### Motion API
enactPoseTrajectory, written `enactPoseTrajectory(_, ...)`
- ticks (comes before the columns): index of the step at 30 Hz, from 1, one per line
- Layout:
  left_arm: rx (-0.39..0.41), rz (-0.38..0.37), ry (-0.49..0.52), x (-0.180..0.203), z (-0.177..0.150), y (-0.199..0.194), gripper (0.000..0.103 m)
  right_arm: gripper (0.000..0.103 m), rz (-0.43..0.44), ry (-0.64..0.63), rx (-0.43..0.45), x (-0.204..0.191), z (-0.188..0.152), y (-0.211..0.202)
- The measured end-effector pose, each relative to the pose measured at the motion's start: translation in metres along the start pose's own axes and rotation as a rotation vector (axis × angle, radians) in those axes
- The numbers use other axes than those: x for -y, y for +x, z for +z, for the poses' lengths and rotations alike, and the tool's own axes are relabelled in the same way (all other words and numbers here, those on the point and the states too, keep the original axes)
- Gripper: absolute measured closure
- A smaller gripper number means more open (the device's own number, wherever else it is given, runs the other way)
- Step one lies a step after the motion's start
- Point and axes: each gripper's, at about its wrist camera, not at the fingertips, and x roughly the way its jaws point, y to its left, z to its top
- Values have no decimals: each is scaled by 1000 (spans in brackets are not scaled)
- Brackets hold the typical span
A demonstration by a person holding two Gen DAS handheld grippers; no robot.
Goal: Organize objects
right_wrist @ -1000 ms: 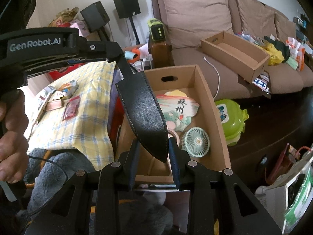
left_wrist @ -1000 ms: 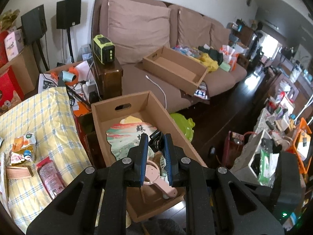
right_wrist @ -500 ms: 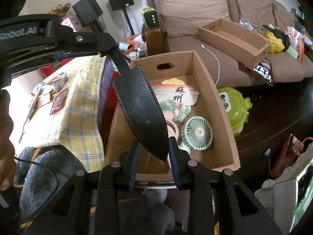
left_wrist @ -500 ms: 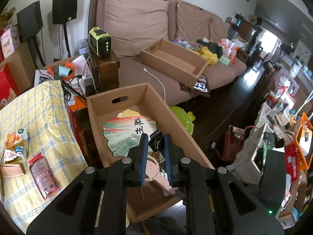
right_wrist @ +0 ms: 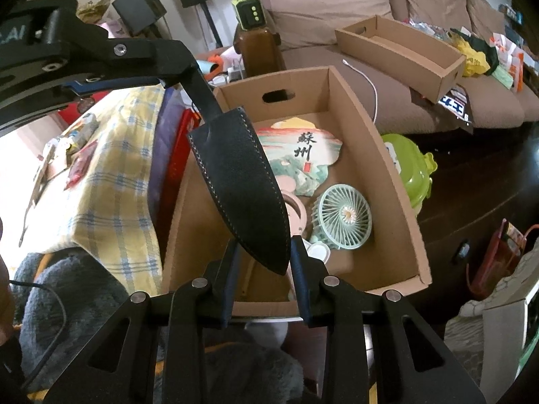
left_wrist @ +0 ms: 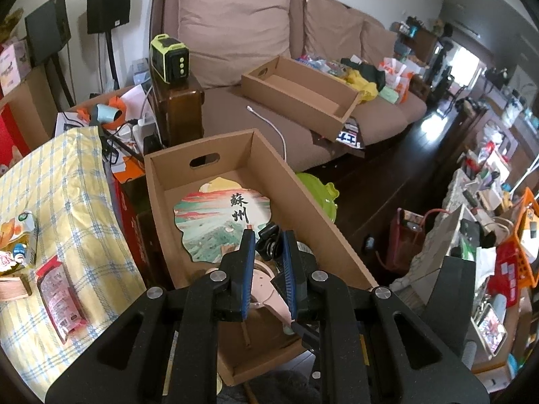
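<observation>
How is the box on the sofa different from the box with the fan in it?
The box on the sofa looks empty, while the box with the fan holds a green fan and a painted paper fan. The sofa box is long and shallow; the near box has taller walls. The sofa box rests on the seat cushions; the near one sits lower, beside a checked cloth. Both are brown cardboard with a handle hole.

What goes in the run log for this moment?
left gripper: shut on handle end | right gripper: shut on black sheath | both over cardboard box | box: painted fan, mint fan
</observation>
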Motion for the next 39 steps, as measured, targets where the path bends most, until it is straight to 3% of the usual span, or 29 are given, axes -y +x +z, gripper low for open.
enactPoseTrajectory(39, -84, 31, 1, -11, -17, 60, 88, 74, -29, -19, -122, 18, -7, 46)
